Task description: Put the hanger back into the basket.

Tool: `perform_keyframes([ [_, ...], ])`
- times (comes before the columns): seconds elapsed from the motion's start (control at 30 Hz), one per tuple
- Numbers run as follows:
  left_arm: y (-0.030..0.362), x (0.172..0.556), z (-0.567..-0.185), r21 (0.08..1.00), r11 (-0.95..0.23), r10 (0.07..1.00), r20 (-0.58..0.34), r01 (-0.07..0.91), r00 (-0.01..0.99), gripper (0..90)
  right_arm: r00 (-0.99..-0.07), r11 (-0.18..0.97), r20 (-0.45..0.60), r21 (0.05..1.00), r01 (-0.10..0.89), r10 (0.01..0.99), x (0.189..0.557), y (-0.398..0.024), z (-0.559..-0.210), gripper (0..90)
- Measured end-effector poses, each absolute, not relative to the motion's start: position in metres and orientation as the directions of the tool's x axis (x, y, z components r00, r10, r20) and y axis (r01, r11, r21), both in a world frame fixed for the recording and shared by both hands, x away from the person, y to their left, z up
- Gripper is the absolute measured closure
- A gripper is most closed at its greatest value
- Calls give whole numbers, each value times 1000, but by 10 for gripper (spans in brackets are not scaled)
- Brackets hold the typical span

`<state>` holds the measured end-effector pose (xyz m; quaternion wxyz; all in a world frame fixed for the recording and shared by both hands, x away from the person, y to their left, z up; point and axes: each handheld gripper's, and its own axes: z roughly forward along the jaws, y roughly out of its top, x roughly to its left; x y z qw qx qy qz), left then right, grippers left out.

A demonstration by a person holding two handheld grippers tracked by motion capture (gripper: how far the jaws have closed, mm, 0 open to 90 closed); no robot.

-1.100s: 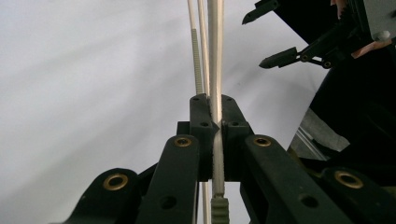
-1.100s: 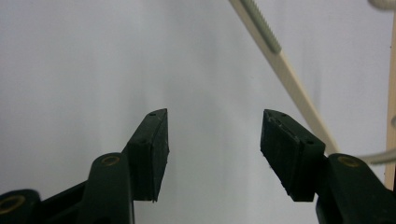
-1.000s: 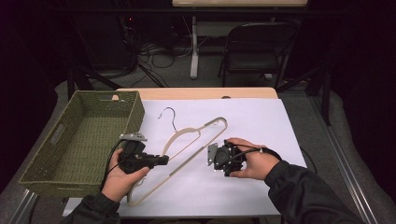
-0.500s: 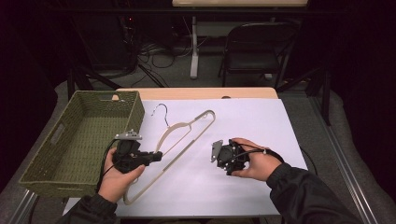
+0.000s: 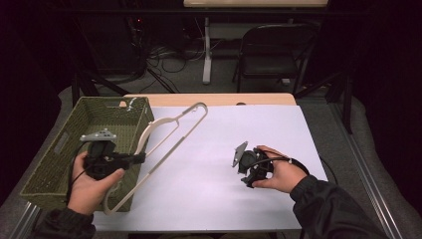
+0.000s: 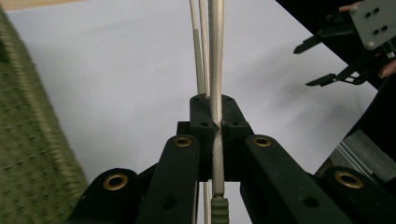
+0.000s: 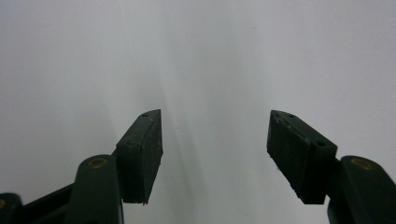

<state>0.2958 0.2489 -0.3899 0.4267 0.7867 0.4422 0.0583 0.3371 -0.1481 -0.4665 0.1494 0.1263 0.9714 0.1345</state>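
Since half a second ago the hanger [image 5: 169,133] has swung toward 9 o'clock, its hook end now over the basket's [image 5: 45,164] far rim instead of the white table [image 5: 259,134]; the right gripper [image 5: 251,167] has barely shifted. Left gripper [image 5: 137,158]: jaws clamped tight on one pale bar of the hanger, seen in the left gripper view [image 6: 215,128] pinched dead centre between the pads, bar running straight away toward 12 o'clock. Hanger lies tilted across the basket's near-side wall, upper part above the basket, lower loop hanging out past the hand at about 6 o'clock. Right gripper: jaws wide apart, nothing between them [image 7: 215,154], resting at about 4 o'clock on the table, well apart from the hanger. Judgement: the step looks like carrying the hanger into the basket. To do it well, keep the clamp firm, lift enough that the low loop clears the wall, rotate the long axis to match the basket's length, then lower before releasing. Risk: loop snagging the woven rim.
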Motion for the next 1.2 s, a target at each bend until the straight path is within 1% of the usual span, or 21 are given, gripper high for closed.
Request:
perform_keyframes([
  [0.1,264,296,-381,730,-225,764,-278,645,582,870,-922,930,-256,301,210,291,337,-149,-467,359],
  [0.37,304,298,-363,741,-171,786,-294,649,543,870,-922,930,-252,297,215,294,338,-151,-468,356],
  [0.4,315,298,-360,743,-156,797,-294,651,527,870,-923,928,-249,303,215,295,338,-152,-469,356],
  [0.43,315,298,-360,743,-156,797,-294,651,527,870,-921,929,-252,300,218,297,338,-152,-469,356],
  [0.57,338,300,-357,752,-141,816,-280,644,505,870,-920,929,-253,298,219,298,339,-153,-469,356],
  [0.73,362,307,-361,751,-127,837,-270,648,477,870,-921,931,-255,294,216,295,340,-154,-470,356],
  [0.77,368,309,-363,747,-119,837,-279,654,471,870,-918,929,-254,295,225,303,340,-153,-470,356],
  [0.87,378,314,-366,742,-119,834,-285,659,472,870,-917,930,-256,287,229,305,340,-152,-471,357],
  [1.07,395,328,-376,727,-171,824,-265,665,501,870,-918,931,-255,287,227,303,342,-151,-473,357],
  [1.2,407,336,-383,725,-168,818,-276,668,505,870,-918,933,-257,279,228,301,342,-150,-474,357],
])
